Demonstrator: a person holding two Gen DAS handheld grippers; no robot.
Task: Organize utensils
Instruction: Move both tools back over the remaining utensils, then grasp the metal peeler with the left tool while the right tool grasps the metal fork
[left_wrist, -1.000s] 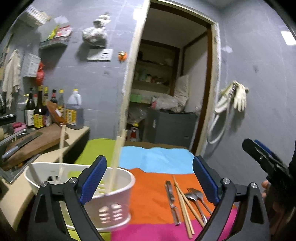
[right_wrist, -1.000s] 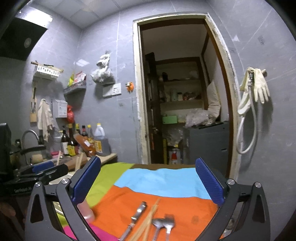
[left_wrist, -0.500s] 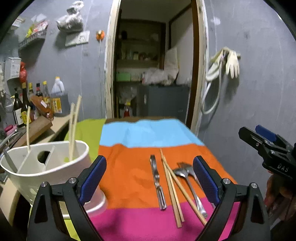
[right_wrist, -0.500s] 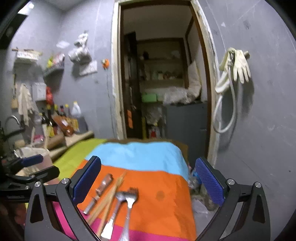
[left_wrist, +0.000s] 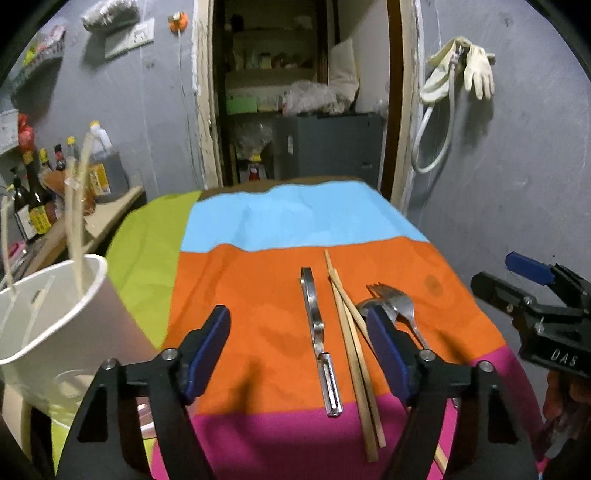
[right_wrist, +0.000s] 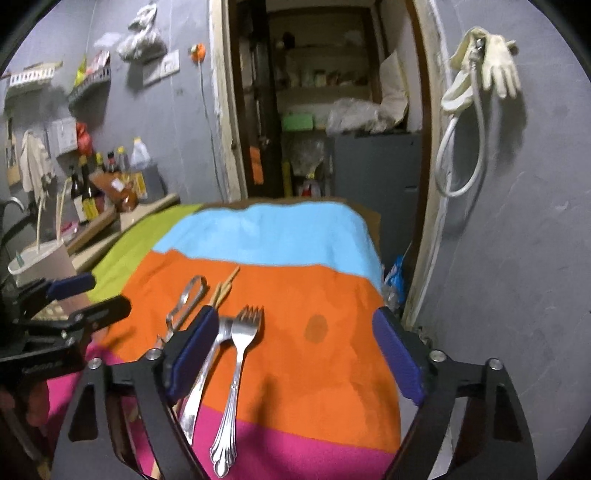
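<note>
On the striped cloth lie a metal peeler, a pair of wooden chopsticks, a fork and a spoon half hidden by a finger. My left gripper hovers above the peeler and chopsticks; its jaws are closing and grip nothing. My right gripper hangs over the fork and spoon, also closing with nothing pressed. A white utensil holder with chopsticks in it stands at the left.
A counter with bottles and a cutting board lies beyond the holder. Behind the table's far end is an open doorway with a grey cabinet. The grey wall with gloves and a hose stands close to the right edge.
Both grippers have tipped downward and come closer to the cloth, and their jaws have narrowed. The holder has slid to the left edge of the left wrist view.
</note>
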